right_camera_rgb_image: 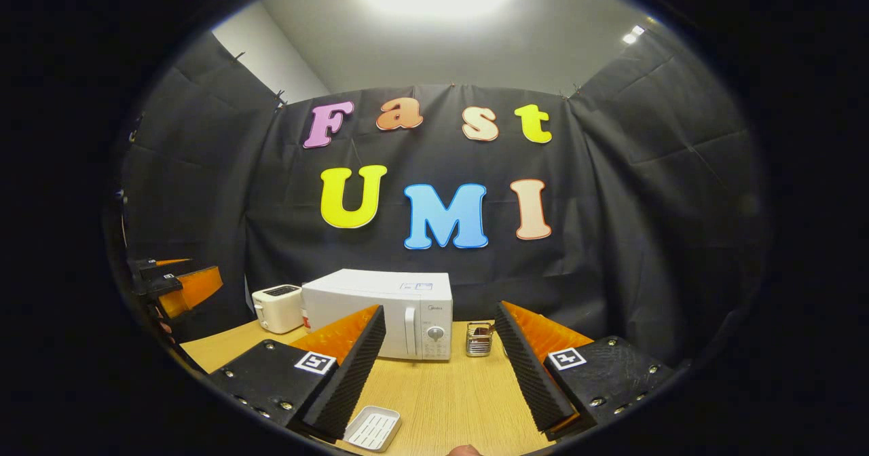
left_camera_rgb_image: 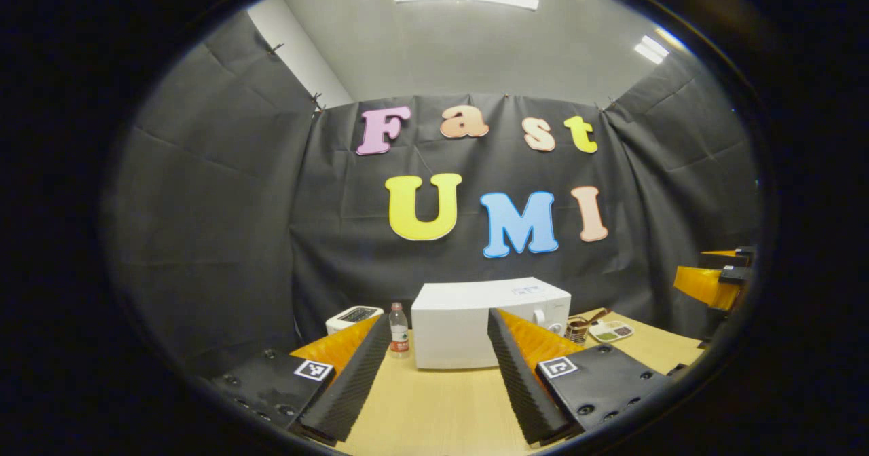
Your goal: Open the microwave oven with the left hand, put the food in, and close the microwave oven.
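Observation:
The white microwave (left_camera_rgb_image: 468,337) stands on the wooden table (left_camera_rgb_image: 441,408) straight ahead, its door shut. My left gripper (left_camera_rgb_image: 438,317) is open and holds nothing, well short of the oven. A white dish with green and dark food (left_camera_rgb_image: 611,332) lies to the right of the oven. In the right gripper view the microwave (right_camera_rgb_image: 360,293) shows its upright handle (right_camera_rgb_image: 409,330) and knob. My right gripper (right_camera_rgb_image: 440,310) is open and holds nothing, also short of the oven. The other gripper (left_camera_rgb_image: 713,283) shows at the right edge of the left gripper view and the other gripper (right_camera_rgb_image: 180,283) at the left edge of the right gripper view.
A white toaster (left_camera_rgb_image: 353,318) and a small water bottle (left_camera_rgb_image: 399,330) stand left of the oven. A small metal holder (right_camera_rgb_image: 479,339) sits right of it. A white ridged tray (right_camera_rgb_image: 372,427) lies on the table close under my right gripper. Black cloth walls close the booth.

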Tool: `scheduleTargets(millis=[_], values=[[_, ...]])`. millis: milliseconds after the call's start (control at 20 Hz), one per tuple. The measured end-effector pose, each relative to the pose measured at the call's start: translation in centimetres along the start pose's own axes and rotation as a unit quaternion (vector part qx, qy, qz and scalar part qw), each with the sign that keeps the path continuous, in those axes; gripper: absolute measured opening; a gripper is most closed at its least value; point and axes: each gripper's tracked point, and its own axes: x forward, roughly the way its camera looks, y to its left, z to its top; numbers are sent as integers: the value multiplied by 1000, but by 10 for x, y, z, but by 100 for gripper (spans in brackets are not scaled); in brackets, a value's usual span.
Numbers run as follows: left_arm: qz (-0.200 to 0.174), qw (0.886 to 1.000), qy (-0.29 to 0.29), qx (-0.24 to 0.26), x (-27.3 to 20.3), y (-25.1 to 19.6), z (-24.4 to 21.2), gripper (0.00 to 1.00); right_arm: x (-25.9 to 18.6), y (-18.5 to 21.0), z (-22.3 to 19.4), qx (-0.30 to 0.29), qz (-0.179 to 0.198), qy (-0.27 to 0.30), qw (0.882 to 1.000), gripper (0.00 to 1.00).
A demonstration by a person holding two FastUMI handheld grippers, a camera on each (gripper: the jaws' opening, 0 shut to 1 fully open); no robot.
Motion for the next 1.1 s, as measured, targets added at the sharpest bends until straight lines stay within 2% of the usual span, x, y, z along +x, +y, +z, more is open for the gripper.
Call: scheduleTargets(millis=[200,250,300,400,450,600,650,750,800,1100], values=[[1,1000,0,3,-2,4,-1,97,3,0,1,0,-7,-1,1000,98],[1,1000,0,2,-2,5,-1,100,3,0,4,0,-9,-3,1000,98],[1,1000,0,2,-3,6,-2,100,3,0,5,-1,-10,-6,1000,98],[1,1000,-1,0,-4,9,-1,94,5,1,7,-2,-13,-9,1000,98],[2,1000,-1,1,-3,10,-1,100,5,1,7,-1,-13,-8,1000,98],[-1,1000,0,-3,-4,13,-5,94,8,4,5,5,-12,-4,1000,98],[-2,1000,1,-7,-3,13,-5,97,9,4,6,8,-13,-5,1000,98],[4,1000,-1,-6,-2,19,-5,94,10,7,5,12,-12,-4,1000,98],[8,1000,0,-4,-1,22,-5,99,11,8,6,11,-9,-5,1000,98],[17,1000,-5,11,2,31,-1,97,19,13,7,14,-4,-9,1000,98]])
